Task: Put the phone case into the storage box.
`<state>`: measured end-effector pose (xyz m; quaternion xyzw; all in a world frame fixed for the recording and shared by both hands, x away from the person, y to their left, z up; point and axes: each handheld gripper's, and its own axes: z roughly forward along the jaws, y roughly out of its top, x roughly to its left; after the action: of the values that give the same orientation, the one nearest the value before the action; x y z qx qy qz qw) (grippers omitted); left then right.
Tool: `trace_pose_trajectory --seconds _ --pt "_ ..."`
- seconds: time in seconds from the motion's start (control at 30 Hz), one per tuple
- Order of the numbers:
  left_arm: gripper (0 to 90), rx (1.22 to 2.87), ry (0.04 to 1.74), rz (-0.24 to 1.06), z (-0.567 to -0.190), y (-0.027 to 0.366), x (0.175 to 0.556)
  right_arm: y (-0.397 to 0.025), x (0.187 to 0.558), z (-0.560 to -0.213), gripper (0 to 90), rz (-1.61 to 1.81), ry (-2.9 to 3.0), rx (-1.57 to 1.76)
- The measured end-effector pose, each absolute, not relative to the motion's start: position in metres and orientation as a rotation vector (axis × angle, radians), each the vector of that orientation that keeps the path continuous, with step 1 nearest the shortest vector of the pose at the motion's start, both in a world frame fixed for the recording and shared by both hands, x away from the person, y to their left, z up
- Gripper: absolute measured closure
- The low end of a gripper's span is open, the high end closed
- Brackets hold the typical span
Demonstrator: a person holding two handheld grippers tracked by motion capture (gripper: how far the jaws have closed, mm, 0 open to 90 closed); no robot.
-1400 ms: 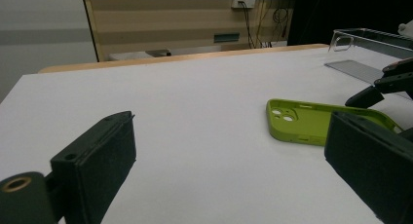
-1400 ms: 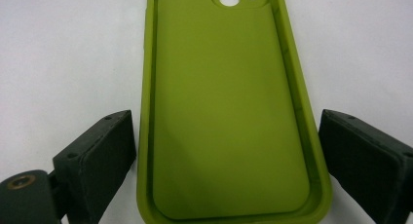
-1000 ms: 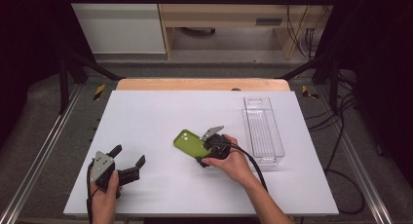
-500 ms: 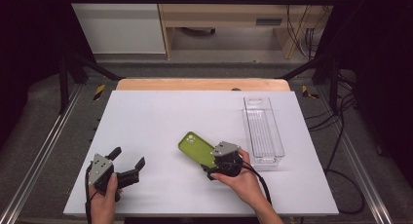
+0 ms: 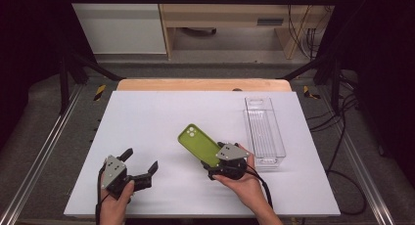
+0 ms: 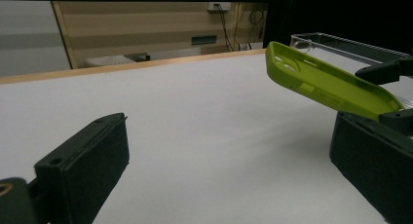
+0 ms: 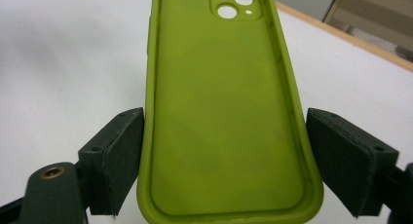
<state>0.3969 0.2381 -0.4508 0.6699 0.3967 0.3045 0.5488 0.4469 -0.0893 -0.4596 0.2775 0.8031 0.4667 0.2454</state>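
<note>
A lime-green phone case [image 5: 198, 144] with camera holes at its far end is held up off the white table [image 5: 156, 117], tilted, inner side facing up. My right gripper [image 5: 218, 162] is shut on its near end; in the right gripper view the two jaws press the long sides of the case [image 7: 219, 112]. My left gripper [image 5: 142, 159] rests low at the table's near left, open, with nothing between its jaws. From the left gripper view the case [image 6: 326, 83] hangs at the right above the table, the right gripper [image 6: 389, 95] behind it.
A clear plastic tray [image 5: 264, 132] lies lengthwise at the right of the table, just beyond the right hand; its rim is seen as the tray [image 6: 341, 41] in the left gripper view. A wooden strip [image 5: 203, 84] borders the far edge.
The right hand has drawn the case slightly nearer and to the right and turned, so the grey plate now faces up. The left gripper has stayed put.
</note>
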Motion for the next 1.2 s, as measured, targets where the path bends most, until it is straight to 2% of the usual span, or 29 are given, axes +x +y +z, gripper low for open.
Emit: trace_pose_trajectory --seconds 0.27,0.67,0.93,1.2 --pt "0.5 1.647 0.835 0.64 -0.429 0.204 0.416 -0.098 0.444 -0.455 17.3 1.308 2.121 0.781" --pt "0.9 1.733 0.745 0.621 -0.41 0.166 0.445 -0.109 0.438 -0.454 17.2 1.355 2.044 0.79" --pt "0.9 1.737 0.754 0.605 -0.403 0.154 0.456 -0.108 0.437 -0.454 17.3 1.377 2.025 0.782" --pt "1.5 1.7 0.789 0.524 -0.395 0.15 0.461 -0.108 0.436 -0.453 17.3 1.372 2.005 0.772"
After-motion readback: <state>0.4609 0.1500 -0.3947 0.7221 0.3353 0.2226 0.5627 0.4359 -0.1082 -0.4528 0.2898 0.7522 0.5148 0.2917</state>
